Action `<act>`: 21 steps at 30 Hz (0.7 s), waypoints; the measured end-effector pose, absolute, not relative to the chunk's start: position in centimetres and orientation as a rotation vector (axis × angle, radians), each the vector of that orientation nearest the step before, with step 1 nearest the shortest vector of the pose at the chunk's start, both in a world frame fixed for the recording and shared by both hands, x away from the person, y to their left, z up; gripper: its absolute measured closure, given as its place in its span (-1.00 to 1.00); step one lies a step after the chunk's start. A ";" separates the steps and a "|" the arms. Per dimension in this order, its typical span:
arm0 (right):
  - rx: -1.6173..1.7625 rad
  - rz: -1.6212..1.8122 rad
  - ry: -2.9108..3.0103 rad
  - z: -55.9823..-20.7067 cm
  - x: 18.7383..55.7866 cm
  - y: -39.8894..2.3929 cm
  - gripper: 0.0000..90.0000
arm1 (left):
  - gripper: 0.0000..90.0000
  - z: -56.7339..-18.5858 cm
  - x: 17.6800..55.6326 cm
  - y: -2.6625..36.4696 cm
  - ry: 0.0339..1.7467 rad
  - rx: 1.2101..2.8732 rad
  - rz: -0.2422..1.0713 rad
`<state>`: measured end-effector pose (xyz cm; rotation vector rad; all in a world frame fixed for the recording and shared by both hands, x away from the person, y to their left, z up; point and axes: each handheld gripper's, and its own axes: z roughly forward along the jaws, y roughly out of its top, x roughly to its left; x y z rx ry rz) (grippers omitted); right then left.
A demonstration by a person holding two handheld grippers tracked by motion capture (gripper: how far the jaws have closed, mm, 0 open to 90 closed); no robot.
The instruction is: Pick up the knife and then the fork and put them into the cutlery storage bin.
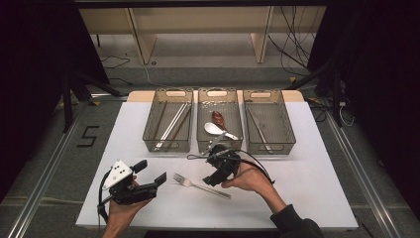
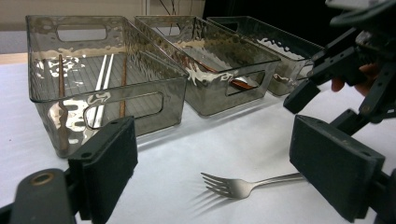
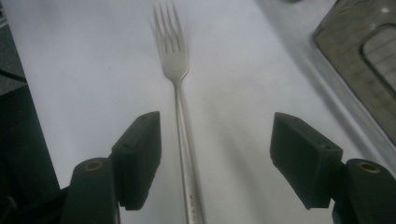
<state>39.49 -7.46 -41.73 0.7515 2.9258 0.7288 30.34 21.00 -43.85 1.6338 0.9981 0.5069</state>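
Observation:
A silver fork (image 1: 200, 186) lies flat on the white table, tines toward the left. My right gripper (image 1: 212, 178) hangs low over its handle, tilted down. In the right gripper view the fork (image 3: 180, 93) runs up between the two wide-apart jaws of the right gripper (image 3: 219, 154), nearer the left pad and touching neither; it is open. My left gripper (image 1: 151, 172) rests at the front left, open and empty. In the left gripper view the fork (image 2: 243, 185) lies beyond the left gripper (image 2: 219, 163), with the right gripper (image 2: 345, 65) above it.
Three clear plastic bins stand in a row behind the fork. The left bin (image 1: 167, 147) holds chopsticks, the middle bin (image 1: 219, 147) holds spoons, and the right bin (image 1: 270, 148) holds a long thin utensil. White tabletop (image 1: 307, 188) spreads to the right.

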 end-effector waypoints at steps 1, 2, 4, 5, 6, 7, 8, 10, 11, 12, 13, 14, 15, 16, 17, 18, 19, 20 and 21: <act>0.761 0.724 2.930 -41.9 39.4 -7.3 -0.20 | -0.67 -43.9 30.3 21.0 0.999 1.632 0.507; 0.747 0.721 2.934 -42.1 39.4 -7.2 -0.18 | -0.67 -43.8 30.3 21.1 0.999 1.631 0.507; 0.734 0.711 2.946 -42.4 39.3 -6.9 -0.16 | -0.68 -43.8 30.3 21.1 1.001 1.630 0.508; 0.728 0.704 2.950 -42.5 39.3 -6.8 -0.15 | -0.67 -43.9 30.3 21.1 1.001 1.630 0.508; 0.728 0.697 2.951 -42.6 39.2 -6.7 -0.14 | -0.68 -43.9 30.3 21.1 1.004 1.625 0.507; 0.724 0.690 2.956 -42.7 39.2 -6.6 -0.13 | -0.68 -43.8 30.3 21.1 1.002 1.628 0.507; 0.723 0.682 2.960 -42.8 39.2 -6.5 -0.12 | -0.68 -43.8 30.3 21.1 1.003 1.624 0.507; 0.712 0.665 2.970 -43.1 39.1 -6.3 -0.10 | -0.68 -43.8 30.2 21.1 1.000 1.630 0.508; 0.707 0.653 2.975 -43.2 39.1 -6.2 -0.08 | -0.68 -43.8 30.2 21.1 1.001 1.629 0.508; 0.705 0.650 2.982 -43.3 39.1 -6.1 -0.07 | -0.68 -43.8 30.2 21.2 1.001 1.629 0.508; 0.702 0.643 2.987 -43.4 39.0 -6.0 -0.06 | -0.68 -43.8 30.2 21.2 1.001 1.629 0.508; 0.689 0.636 2.992 -43.5 39.0 -6.0 -0.06 | -0.68 -43.8 30.3 21.2 1.003 1.625 0.509; 0.694 0.627 2.997 -43.6 39.0 -5.9 -0.06 | -0.68 -43.8 30.3 21.2 1.003 1.624 0.510; 0.689 0.620 3.000 -43.7 39.0 -5.9 -0.06 | -0.68 -43.8 30.2 21.2 1.003 1.624 0.510; 0.687 0.610 3.000 -43.8 39.0 -5.8 -0.05 | -0.68 -43.8 30.2 21.2 1.003 1.623 0.510; 0.690 0.600 3.002 -43.9 39.0 -5.7 -0.04 | -0.67 -43.8 30.2 21.2 1.002 1.624 0.511; 0.683 0.600 3.004 -44.0 39.0 -5.7 -0.02 | -0.68 -43.8 30.2 21.2 1.002 1.623 0.510; 0.676 0.598 3.007 -44.2 39.1 -5.7 -0.01 | -0.68 -43.8 30.2 21.2 1.001 1.627 0.510; 0.693 0.586 3.012 -44.3 39.0 -5.6 0.00 | -0.68 -43.8 30.2 21.2 1.000 1.628 0.510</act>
